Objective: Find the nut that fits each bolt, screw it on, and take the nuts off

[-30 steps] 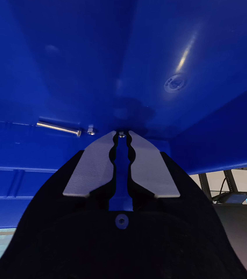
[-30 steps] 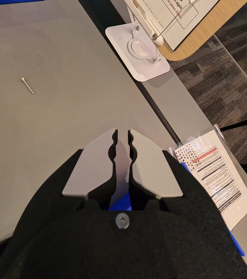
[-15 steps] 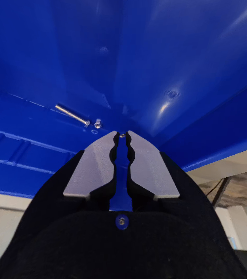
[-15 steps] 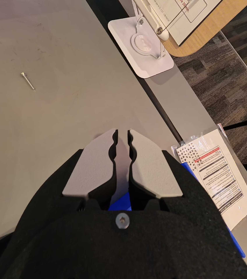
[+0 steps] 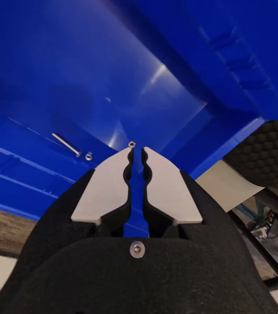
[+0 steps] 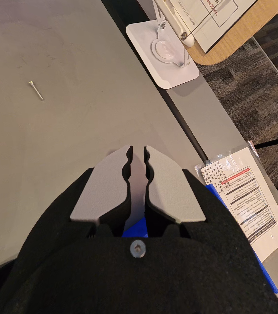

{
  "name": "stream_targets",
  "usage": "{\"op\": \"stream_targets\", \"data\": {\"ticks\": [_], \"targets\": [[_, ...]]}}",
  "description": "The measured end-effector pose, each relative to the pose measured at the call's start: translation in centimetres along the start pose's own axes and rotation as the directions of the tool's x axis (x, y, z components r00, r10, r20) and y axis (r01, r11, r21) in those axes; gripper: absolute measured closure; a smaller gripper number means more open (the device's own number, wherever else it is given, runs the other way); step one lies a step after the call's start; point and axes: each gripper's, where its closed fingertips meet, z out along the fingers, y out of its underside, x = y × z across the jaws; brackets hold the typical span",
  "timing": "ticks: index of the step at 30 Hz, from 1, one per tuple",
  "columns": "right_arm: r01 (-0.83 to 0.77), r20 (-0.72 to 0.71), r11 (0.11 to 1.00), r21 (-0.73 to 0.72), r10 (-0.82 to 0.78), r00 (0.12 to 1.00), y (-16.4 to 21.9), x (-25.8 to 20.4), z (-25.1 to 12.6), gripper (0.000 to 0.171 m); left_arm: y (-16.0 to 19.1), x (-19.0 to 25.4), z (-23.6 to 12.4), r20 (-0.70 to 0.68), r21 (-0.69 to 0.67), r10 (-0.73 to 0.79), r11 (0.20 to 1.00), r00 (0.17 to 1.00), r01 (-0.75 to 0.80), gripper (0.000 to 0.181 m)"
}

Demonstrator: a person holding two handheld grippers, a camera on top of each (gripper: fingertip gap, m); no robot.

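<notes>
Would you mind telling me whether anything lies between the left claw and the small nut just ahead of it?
Nothing visible does: the nut lies just beyond the left claw tips on bare blue bin floor.

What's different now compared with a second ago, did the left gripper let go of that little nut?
Yes. The left gripper opened slightly and the small nut now lies free in the blue bin, just off its left fingertip. The right gripper, open and empty, barely moved; the bolt stays on the table.
</notes>
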Motion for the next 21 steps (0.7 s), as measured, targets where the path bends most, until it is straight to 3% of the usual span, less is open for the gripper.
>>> {"op": "stream_targets", "data": {"ticks": [4, 8, 21], "targets": [[0.005, 0.006, 1.000, 0.003, -0.005, 1.000, -0.2, -0.2, 0.0, 0.159, 2.0, -0.7, 2.3, 0.077, -0.119, 0.017, 0.993, 0.997, -0.008, 0.160], [0.014, 0.010, 1.000, -0.003, -0.014, 1.000, -0.2, -0.5, 0.1, 0.159, 3.0, -0.7, 3.8, 0.106, -0.200, 0.098, 0.977, 0.990, -0.075, 0.160], [0.014, 0.012, 1.000, -0.021, -0.013, 1.000, 0.1, -0.4, 0.5, 0.159, 2.3, -1.1, 4.6, 0.108, -0.160, 0.127, 0.981, 0.986, -0.108, 0.160]]}}
